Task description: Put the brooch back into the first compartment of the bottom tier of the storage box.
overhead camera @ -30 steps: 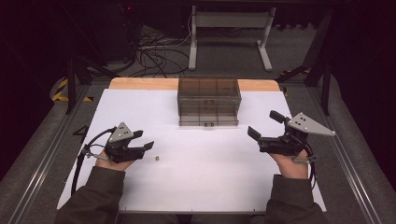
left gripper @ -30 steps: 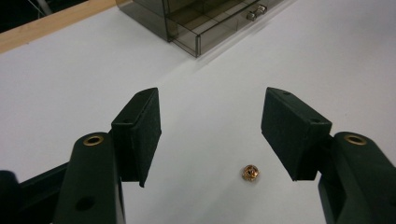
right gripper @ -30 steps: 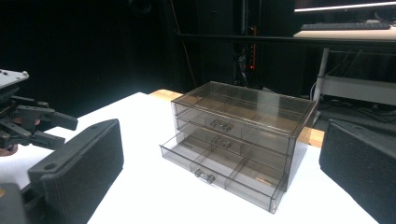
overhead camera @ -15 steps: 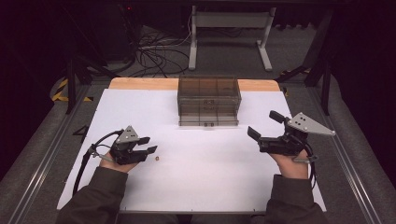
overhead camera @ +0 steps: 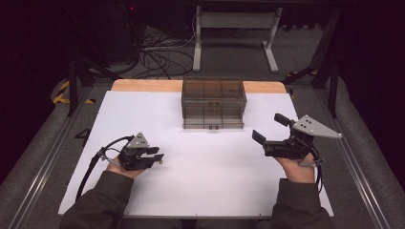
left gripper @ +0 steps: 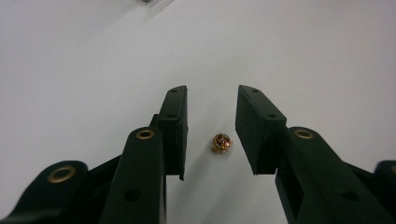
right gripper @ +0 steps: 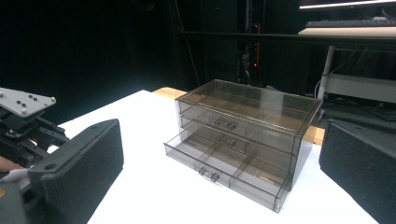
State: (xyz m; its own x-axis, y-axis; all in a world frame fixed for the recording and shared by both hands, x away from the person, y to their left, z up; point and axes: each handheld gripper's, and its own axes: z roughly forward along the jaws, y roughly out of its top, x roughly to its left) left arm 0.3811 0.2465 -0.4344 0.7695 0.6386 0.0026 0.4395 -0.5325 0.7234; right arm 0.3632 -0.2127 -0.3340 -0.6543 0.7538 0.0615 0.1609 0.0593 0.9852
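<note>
A small brass-coloured screw (left gripper: 220,143) lies on the white sheet between the jaws of my left gripper (left gripper: 212,109). Those jaws have just been closing, and a gap still shows on each side of the screw, so the pads do not touch it. In the high view the left gripper (overhead camera: 156,156) sits low over the sheet at the left. My right gripper (overhead camera: 271,128) hovers at the right with its jaws wide apart and nothing between them. It faces a smoky transparent drawer cabinet (right gripper: 243,140), whose bottom drawer (right gripper: 219,170) is pulled partly out.
The cabinet (overhead camera: 214,102) stands at the back middle of the white sheet (overhead camera: 210,191), near the wooden table edge (overhead camera: 143,86). Metal rails run along both sides. Cables (overhead camera: 157,55) and a stand's legs (overhead camera: 234,43) lie on the floor behind.
The left gripper has slid right and lower onto the sheet, and its jaws have narrowed around the screw. The right gripper has kept still.
</note>
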